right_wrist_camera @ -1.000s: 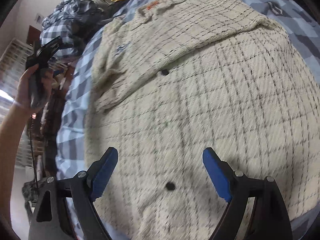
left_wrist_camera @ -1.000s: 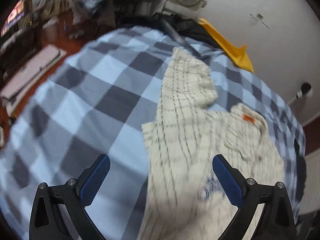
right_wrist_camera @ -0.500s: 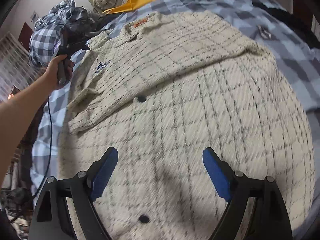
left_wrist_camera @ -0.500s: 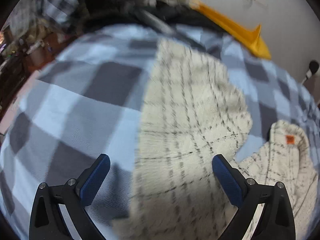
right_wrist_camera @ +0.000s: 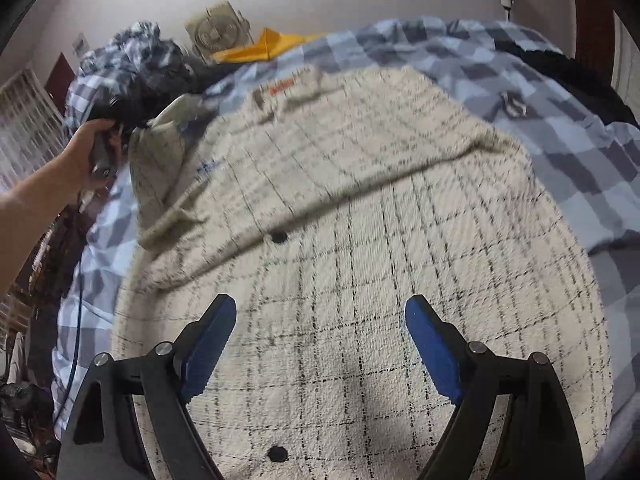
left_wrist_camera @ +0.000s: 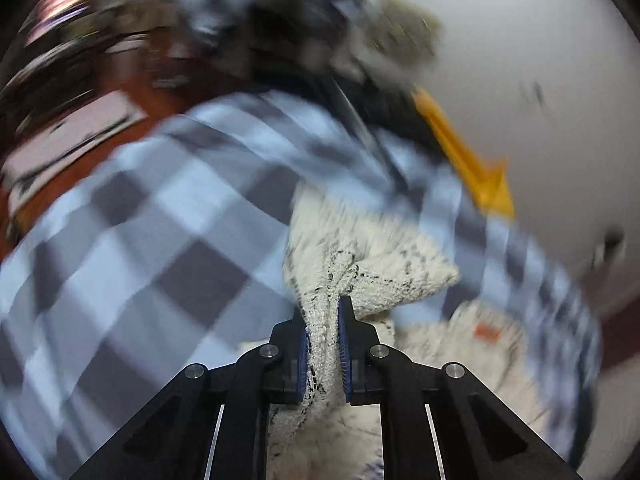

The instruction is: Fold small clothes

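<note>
A cream knit cardigan with thin black checks, dark buttons and an orange neck label lies spread on a blue-grey checked bedspread. My left gripper is shut on the cardigan's left sleeve and holds the pinched fabric lifted off the bed. In the right wrist view the left hand and its gripper sit at the sleeve's far left end. My right gripper is open and empty, hovering over the cardigan's lower front.
A pile of checked and dark clothes, a small fan and a yellow item lie at the bed's far edge by the wall. A dark garment lies at the right. Floor and furniture are left of the bed.
My left gripper has closed on the sleeve and lifted it; it was open over it before. My right gripper has stayed open, and its view has pulled back over the cardigan.
</note>
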The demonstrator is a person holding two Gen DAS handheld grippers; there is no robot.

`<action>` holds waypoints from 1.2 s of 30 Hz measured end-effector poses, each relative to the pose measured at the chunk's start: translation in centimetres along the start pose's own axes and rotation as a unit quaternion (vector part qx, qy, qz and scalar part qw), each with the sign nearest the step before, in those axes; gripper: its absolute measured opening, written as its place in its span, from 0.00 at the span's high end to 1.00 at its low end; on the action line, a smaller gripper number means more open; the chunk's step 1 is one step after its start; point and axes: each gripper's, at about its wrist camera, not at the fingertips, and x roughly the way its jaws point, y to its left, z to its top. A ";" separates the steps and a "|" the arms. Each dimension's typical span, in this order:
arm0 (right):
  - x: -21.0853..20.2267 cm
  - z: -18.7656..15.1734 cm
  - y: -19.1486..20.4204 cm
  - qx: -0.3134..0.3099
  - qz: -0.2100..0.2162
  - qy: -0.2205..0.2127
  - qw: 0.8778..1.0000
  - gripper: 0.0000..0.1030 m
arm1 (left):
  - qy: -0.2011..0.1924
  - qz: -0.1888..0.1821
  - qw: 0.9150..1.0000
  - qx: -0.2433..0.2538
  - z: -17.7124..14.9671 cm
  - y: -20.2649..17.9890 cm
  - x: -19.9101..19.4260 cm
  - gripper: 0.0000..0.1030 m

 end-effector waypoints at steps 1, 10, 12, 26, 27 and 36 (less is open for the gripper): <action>-0.3 0.1 -0.1 0.003 0.005 -0.004 1.000 0.18 | -0.025 -0.012 0.999 -0.025 0.1 0.7 -2.2 0.88; -2.6 1.6 -1.4 0.062 0.026 -0.055 0.996 0.18 | -0.176 0.017 0.974 0.143 -8.7 -8.4 -17.7 0.88; -2.9 1.9 -2.7 0.090 0.024 -0.063 0.994 0.18 | -0.140 0.013 0.946 0.293 -14.3 -13.7 -16.9 0.86; -4.0 3.2 -10.2 0.229 -0.028 -0.060 0.971 0.18 | 0.054 -0.027 0.950 0.305 -28.9 -4.2 -24.2 0.86; -3.7 3.3 -9.1 0.201 -0.027 -0.052 0.978 0.18 | 0.050 -0.023 0.952 0.303 -28.6 -2.7 -24.4 0.86; -0.3 0.3 0.3 -0.026 0.018 0.023 0.999 0.18 | 0.098 -0.051 0.957 0.267 -27.3 3.8 -23.5 0.85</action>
